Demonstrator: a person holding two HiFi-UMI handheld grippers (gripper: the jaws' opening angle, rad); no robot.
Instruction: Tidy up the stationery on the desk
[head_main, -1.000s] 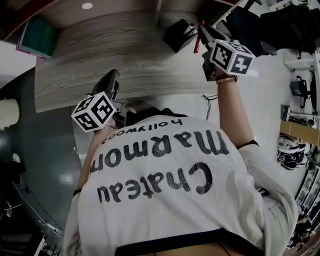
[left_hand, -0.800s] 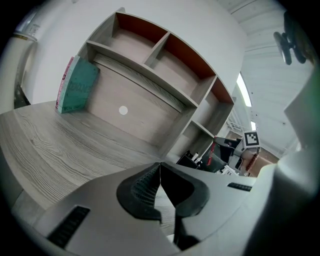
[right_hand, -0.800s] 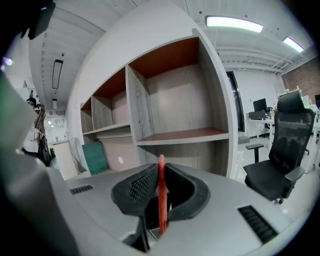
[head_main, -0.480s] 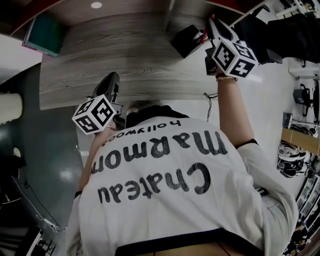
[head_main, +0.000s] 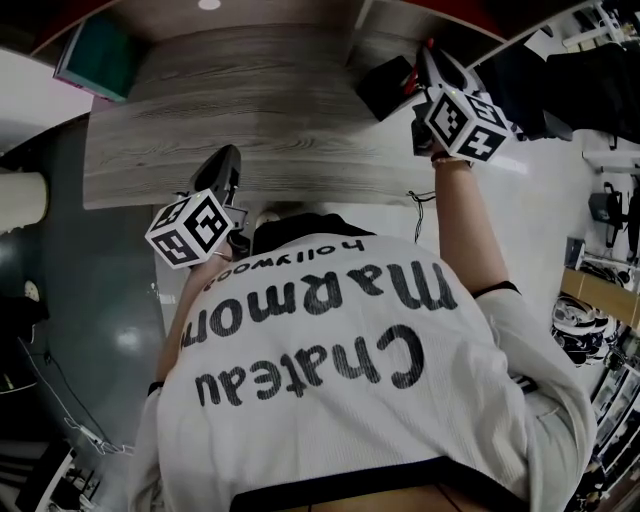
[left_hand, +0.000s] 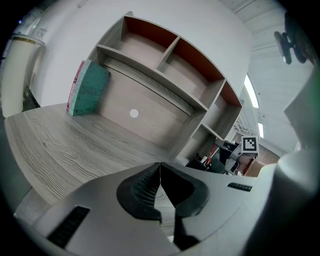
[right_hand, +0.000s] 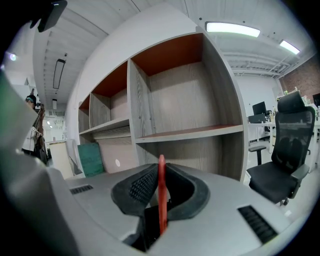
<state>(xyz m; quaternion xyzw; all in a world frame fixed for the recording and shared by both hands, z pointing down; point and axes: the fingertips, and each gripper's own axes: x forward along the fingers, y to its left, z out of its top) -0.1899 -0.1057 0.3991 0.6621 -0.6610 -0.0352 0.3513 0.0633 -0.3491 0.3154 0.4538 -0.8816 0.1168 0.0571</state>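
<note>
Slim red pen upright in right gripper

Left gripper is tucked in near the body, held low, jaws pressed together with nothing in them. The right arm is stretched way out to the far right, forearm bare. The right gripper has its jaws clamped on a thin red pen that stands upright between them.

Wood-grain desk — left gripper at its edge, right gripper beside black holder
</note>
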